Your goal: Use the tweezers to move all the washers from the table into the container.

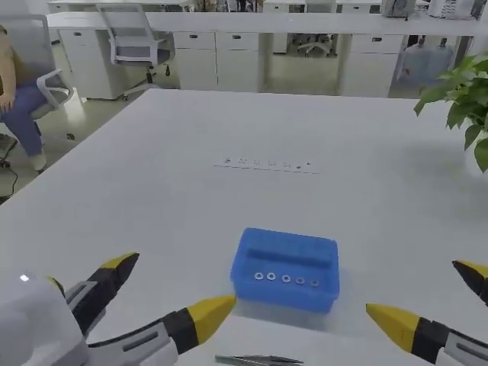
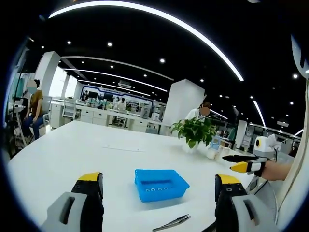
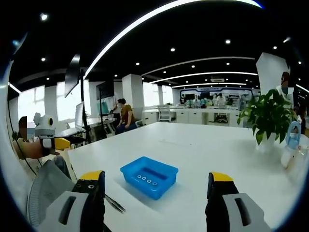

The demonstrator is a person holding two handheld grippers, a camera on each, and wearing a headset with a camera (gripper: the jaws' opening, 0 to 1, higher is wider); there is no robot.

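- Head view: the blue container (image 1: 290, 237) sits on the white tabletop (image 1: 229, 198), with five washers (image 1: 286, 278) in a row on its floor. I can make out no loose washer on the tabletop around it. The tweezers (image 1: 255, 359) lie flat just in front of the container, held by nothing. The left gripper (image 1: 174, 284) and right gripper (image 1: 419, 290) hover on either side with jaws spread and empty.
- Left gripper view: its jaws stand wide apart, framing the container (image 2: 159, 195), the washers (image 2: 155, 188) and the tweezers (image 2: 172, 223) on the near side. The right gripper (image 2: 231, 163) hangs off to the side, also parted.
- Right gripper view: its jaws are likewise wide and empty, with the container (image 3: 140, 187) between them and the tweezers (image 3: 114, 203) by its near corner.
- Judgement: the transfer looks complete. Scan the tabletop carefully before stopping. For a stray washer, close one gripper across the tweezers' mid-shank, keep the tips level, and release low over the container.
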